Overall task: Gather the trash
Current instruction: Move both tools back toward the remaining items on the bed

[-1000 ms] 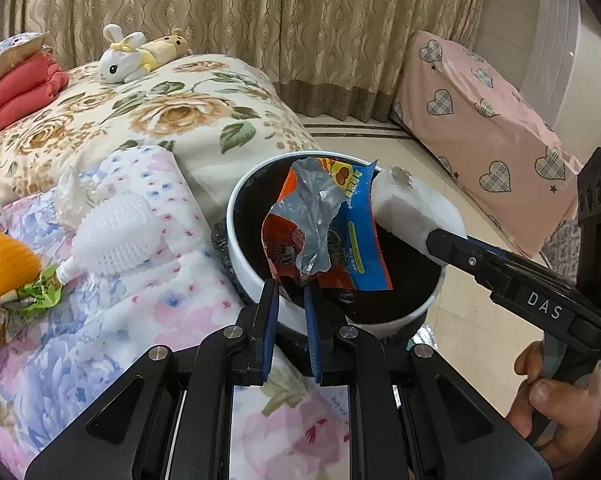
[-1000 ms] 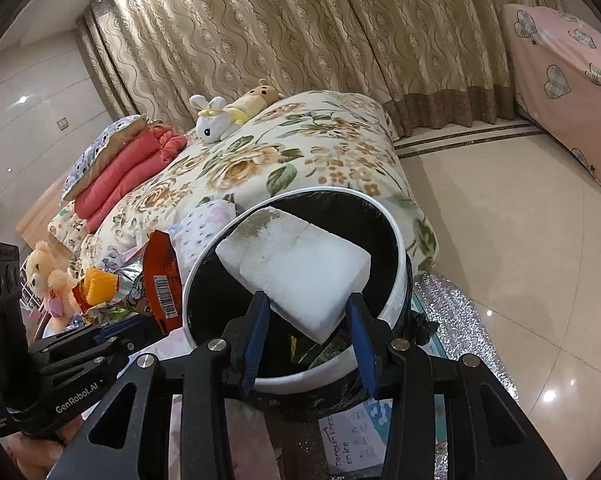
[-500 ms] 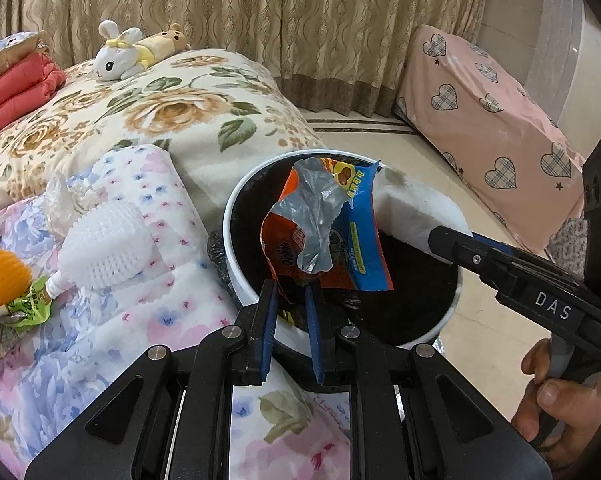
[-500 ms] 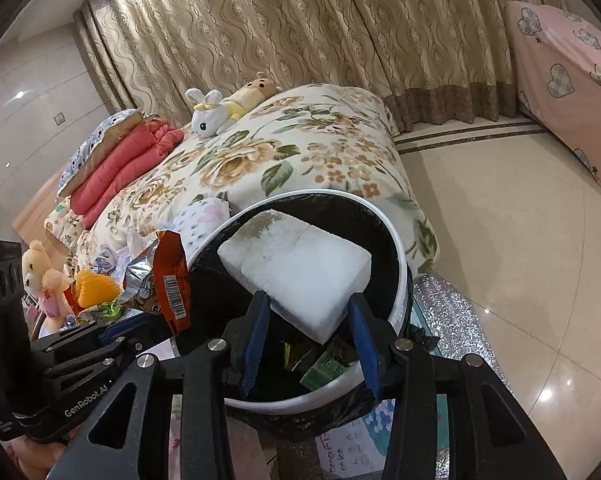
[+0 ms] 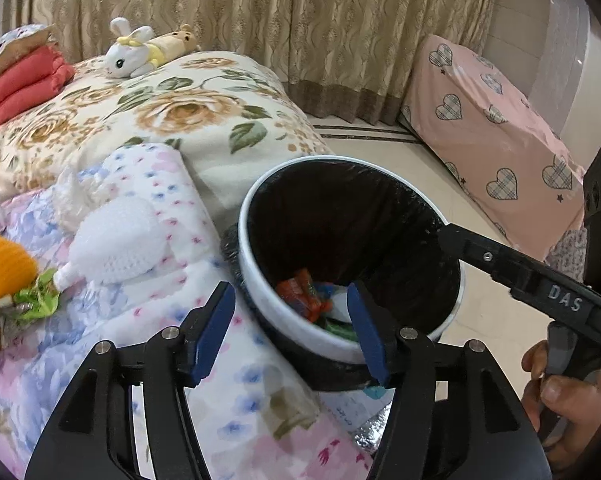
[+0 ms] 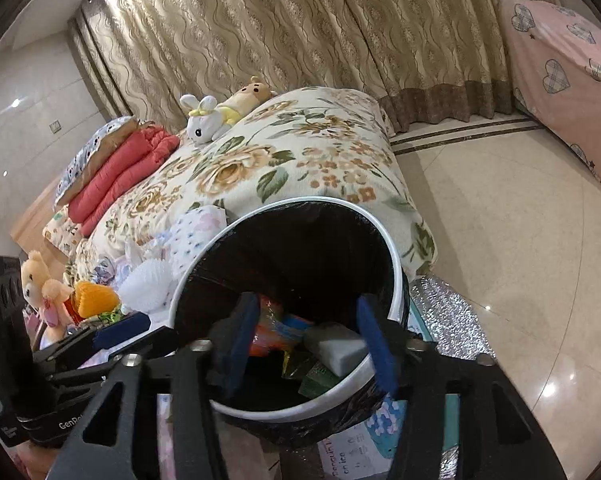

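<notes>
Lying below both grippers [image 5: 292, 332] [image 6: 312, 344] — binned trash [image 6: 336, 350]

Glossy white plastic bin [image 5: 260, 304] with crinkly black plastic liner [image 5: 340, 216]; beside it soft floral cloth bedding [image 5: 204, 120], polished floor tiles [image 6: 500, 220]

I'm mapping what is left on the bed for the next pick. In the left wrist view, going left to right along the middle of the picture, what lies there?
Orange plush toy → green wrapper → white knitted brush → trash bin → right gripper → pink heart-print cover.
</notes>
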`<state>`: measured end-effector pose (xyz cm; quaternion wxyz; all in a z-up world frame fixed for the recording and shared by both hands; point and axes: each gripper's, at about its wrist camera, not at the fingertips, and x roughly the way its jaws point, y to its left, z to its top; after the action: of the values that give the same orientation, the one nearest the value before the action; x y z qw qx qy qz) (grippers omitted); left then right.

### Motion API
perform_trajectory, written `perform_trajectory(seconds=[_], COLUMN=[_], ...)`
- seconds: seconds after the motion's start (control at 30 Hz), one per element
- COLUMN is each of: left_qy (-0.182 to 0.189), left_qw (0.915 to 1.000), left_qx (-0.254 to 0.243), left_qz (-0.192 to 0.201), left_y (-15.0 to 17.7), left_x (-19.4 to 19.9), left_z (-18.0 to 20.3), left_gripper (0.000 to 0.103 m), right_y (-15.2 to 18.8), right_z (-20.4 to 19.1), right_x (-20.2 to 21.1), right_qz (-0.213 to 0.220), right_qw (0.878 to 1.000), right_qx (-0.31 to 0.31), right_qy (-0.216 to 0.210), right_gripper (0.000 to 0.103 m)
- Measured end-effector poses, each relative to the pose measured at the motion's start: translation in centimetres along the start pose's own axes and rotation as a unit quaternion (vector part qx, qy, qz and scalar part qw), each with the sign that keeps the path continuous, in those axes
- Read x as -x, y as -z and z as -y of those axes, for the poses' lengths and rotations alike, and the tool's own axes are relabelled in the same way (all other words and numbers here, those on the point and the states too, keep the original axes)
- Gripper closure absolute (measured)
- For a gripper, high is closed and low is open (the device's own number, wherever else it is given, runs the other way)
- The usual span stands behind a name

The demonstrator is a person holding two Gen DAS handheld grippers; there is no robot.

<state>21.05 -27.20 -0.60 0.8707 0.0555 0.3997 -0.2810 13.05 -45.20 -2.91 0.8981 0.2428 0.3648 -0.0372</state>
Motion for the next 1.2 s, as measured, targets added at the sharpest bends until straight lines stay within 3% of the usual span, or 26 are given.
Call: perform_trajectory(seconds=[0.3,0.77,1.2], left_qy=[-0.017,-0.078,-0.119], left_qw=[0.9981,0.9878,0.9781], left_qx=[0.058,0.132,0.168], left_qz=[0.013,0.027,0.030], left_y=[3.2,9.3,11.5], left_x=[3.2,8.3,10.3], left_z=[-3.9,-11.4,-16.7], left_gripper=[0.039,0.037,0.037], right_y=[1.4,5.5,7.2], right_z=[-3.1,-11.3,-15.8], right_x=[0.8,-1.0,-3.7], right_qz=[0.008,-0.035,-0.068], right_qw=[0.999,0.993,0.987], right_qx=[0.003,0.049,0.082], right_qy=[-0.032,-0.098,-0.118], right_gripper=[0.014,0.013,0.012])
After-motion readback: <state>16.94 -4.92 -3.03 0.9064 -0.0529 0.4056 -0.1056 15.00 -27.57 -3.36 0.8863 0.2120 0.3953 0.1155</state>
